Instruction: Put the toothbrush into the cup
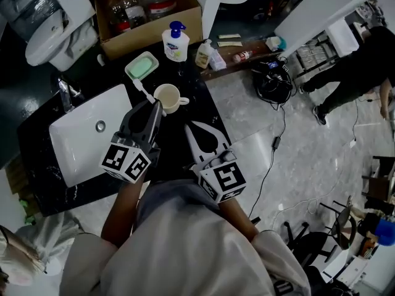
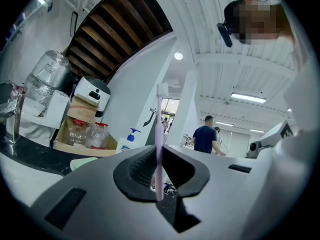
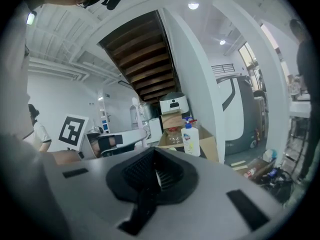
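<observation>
A white toothbrush [image 2: 161, 124] stands upright, pinched between the jaws of my left gripper [image 2: 159, 156], bristle end up. In the head view the left gripper [image 1: 157, 107] hovers over the black counter with its tip just left of the cream mug [image 1: 168, 97]; the toothbrush [image 1: 142, 90] sticks out beyond the tip toward the soap dish. The mug stands upright with its handle to the right. My right gripper [image 1: 192, 129] hangs over the counter right of the left one, below the mug, jaws together with nothing between them; its own view shows the right gripper [image 3: 152, 170] the same way.
A white sink basin [image 1: 86, 131] with a tap [image 1: 65, 91] lies left of the left gripper. Behind the mug are a green soap dish [image 1: 142, 65], a pump bottle [image 1: 176, 42], a small bottle [image 1: 203, 54] and a cardboard box [image 1: 148, 11]. The counter ends right of the mug, above floor with cables.
</observation>
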`<action>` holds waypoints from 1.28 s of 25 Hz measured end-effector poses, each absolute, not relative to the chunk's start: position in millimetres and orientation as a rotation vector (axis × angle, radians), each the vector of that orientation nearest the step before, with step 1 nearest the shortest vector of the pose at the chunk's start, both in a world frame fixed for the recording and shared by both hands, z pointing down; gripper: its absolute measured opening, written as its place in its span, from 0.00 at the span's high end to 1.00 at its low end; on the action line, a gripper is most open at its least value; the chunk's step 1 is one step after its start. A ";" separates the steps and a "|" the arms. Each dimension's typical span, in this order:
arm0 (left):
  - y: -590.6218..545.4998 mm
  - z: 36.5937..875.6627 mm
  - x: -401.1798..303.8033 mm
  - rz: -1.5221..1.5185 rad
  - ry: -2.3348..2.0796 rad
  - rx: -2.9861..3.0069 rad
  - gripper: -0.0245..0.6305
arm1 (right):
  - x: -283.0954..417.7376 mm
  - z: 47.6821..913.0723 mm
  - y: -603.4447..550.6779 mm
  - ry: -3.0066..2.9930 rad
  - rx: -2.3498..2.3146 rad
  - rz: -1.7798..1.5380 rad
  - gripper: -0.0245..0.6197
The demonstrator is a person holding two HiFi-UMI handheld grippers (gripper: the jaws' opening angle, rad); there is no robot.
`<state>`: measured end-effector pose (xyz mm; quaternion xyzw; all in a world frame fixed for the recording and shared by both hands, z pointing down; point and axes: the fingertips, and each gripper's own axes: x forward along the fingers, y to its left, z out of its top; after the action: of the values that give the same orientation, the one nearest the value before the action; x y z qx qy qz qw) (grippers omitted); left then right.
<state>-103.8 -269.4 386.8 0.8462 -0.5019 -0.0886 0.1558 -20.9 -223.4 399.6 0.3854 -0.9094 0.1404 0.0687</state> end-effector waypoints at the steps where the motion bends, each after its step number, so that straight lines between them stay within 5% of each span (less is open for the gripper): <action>1: -273.6 388.9 -105.9 -0.253 -1.439 2.426 0.90 | -22.6 400.5 -225.4 -2.733 1.168 0.422 0.95; 32: -330.4 452.7 -94.5 0.000 -1.533 2.448 0.90 | -6.1 425.4 -271.2 -2.667 1.163 0.487 0.95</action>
<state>-94.5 -330.4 452.7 0.8407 -0.5265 0.0000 0.1265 -6.1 -271.2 425.4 0.3924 -0.8999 0.1643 0.0956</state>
